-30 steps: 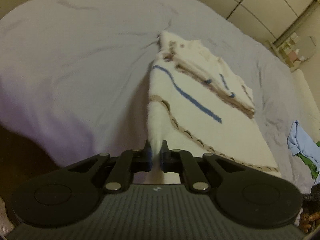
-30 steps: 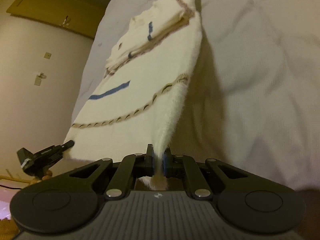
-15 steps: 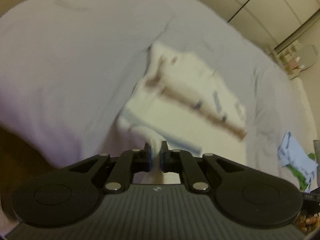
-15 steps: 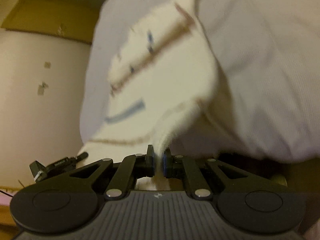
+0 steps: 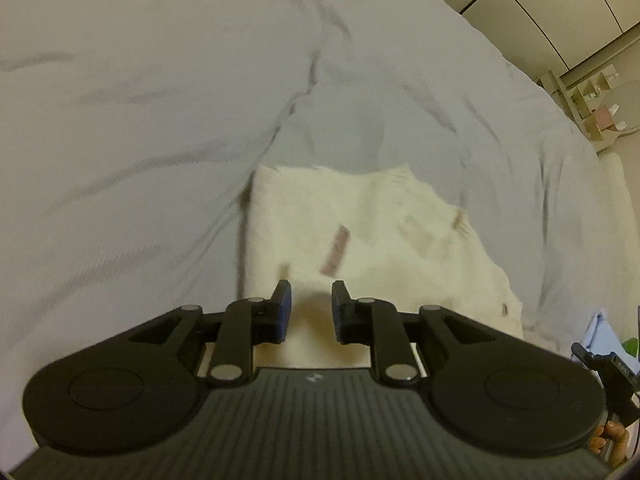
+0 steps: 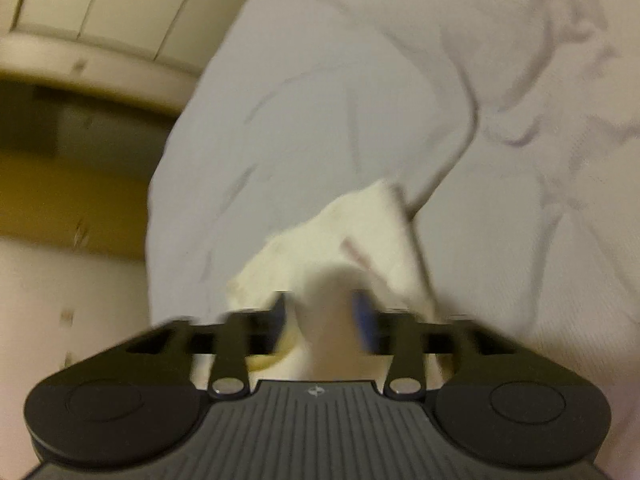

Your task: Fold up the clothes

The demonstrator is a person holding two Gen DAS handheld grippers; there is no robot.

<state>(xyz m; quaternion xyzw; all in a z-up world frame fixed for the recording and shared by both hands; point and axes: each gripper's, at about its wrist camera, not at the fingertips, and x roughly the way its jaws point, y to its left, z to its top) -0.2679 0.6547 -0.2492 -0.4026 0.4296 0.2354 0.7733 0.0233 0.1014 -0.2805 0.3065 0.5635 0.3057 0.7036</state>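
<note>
Cream knit garment (image 5: 372, 236) is lying folded on the bed (image 5: 160, 120), sitting dead ahead of both grippers, left (image 5: 311, 306) and right (image 6: 322, 314). Both sets of fingers are hanging apart, gripping nothing; neither's looking closer.

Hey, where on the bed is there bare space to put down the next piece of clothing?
The grey bedsheet is bare to the left of and beyond the folded cream garment. Crowded spots: the near edge, where the left gripper and right gripper hover open over the garment, and the right side by the blue cloth.
</note>
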